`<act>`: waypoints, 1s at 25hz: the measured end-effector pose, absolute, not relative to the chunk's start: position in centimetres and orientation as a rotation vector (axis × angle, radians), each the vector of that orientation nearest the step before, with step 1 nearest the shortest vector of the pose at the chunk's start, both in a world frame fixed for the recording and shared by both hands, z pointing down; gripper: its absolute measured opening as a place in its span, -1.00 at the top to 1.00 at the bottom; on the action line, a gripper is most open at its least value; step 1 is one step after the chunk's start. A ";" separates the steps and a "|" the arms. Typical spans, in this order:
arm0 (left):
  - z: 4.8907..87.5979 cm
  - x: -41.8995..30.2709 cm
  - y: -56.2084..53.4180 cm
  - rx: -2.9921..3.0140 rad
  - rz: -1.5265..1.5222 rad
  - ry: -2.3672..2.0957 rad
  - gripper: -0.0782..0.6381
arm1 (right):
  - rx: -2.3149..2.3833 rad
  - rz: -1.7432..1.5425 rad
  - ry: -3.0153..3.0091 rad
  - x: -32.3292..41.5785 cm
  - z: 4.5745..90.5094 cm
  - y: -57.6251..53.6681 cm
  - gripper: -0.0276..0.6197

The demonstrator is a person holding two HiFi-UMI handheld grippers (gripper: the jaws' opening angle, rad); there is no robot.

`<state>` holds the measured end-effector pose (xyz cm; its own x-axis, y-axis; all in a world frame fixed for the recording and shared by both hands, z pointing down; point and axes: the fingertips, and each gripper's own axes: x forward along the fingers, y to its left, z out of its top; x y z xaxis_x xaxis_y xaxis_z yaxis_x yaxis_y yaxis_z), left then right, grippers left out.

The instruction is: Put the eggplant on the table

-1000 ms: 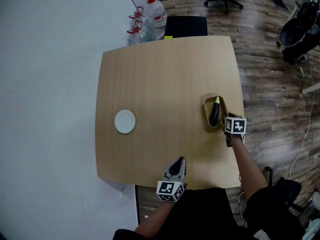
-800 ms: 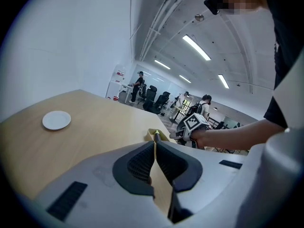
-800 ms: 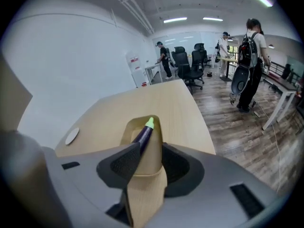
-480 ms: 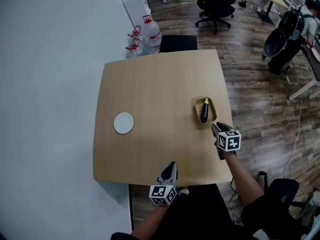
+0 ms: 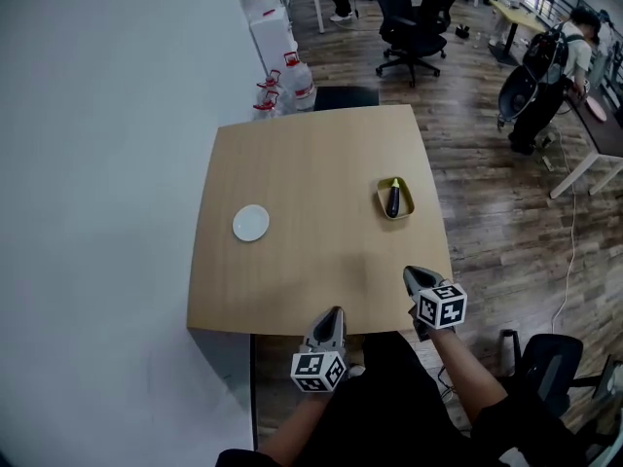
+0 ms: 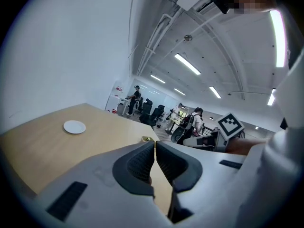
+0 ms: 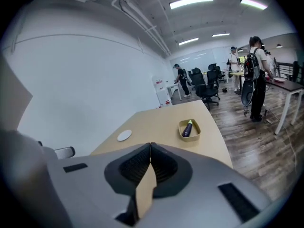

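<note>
The dark purple eggplant [image 5: 393, 200] with a green stem lies in a small yellow tray [image 5: 381, 198] on the right side of the wooden table [image 5: 311, 261]. The right gripper view shows the eggplant [image 7: 188, 128] lying well ahead in that tray [image 7: 181, 133]. My right gripper [image 5: 410, 273] hovers at the table's near right corner, well short of the tray, with its jaws shut [image 7: 150, 145] and nothing between them. My left gripper [image 5: 334, 312] is at the near edge, also shut [image 6: 155, 144] and empty.
A white plate [image 5: 251, 223] sits on the table's left side. Beyond the far edge are a black chair [image 5: 341, 97] and water bottles [image 5: 292, 81]. Office chairs [image 5: 414, 27] and a person with a backpack [image 5: 545, 61] stand on the wood floor to the right.
Both grippers have drawn back from the tray to the table's near edge and risen. The right jaws, open beside the tray before, are shut now. The eggplant stays in the tray.
</note>
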<state>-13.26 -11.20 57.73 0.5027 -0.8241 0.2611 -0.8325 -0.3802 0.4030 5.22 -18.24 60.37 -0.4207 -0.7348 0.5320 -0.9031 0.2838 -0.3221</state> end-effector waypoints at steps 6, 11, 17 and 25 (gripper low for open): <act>55.6 -13.2 -6.8 2.366 0.077 -1.382 0.72 | 1.511 0.769 -2.358 2.2 56.9 -9.5 0.73; 56.0 -13.1 -4.7 2.296 0.016 -1.363 0.72 | 1.541 0.696 -2.336 1.9 56.4 -5.1 0.73; 55.1 -12.9 -3.8 2.314 -0.007 -1.388 0.72 | 1.596 0.521 -2.337 2.8 53.8 -2.9 0.73; 53.2 -11.2 -3.8 2.385 -0.010 -1.355 0.72 | 1.646 0.406 -2.300 4.0 51.8 -2.0 0.73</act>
<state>-11.16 -3.82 53.18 0.5309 -0.8268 0.1857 -0.8241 -0.4528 0.3403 4.04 -2.03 51.76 -0.3098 -0.8689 0.3861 -0.9486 0.3103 -0.0629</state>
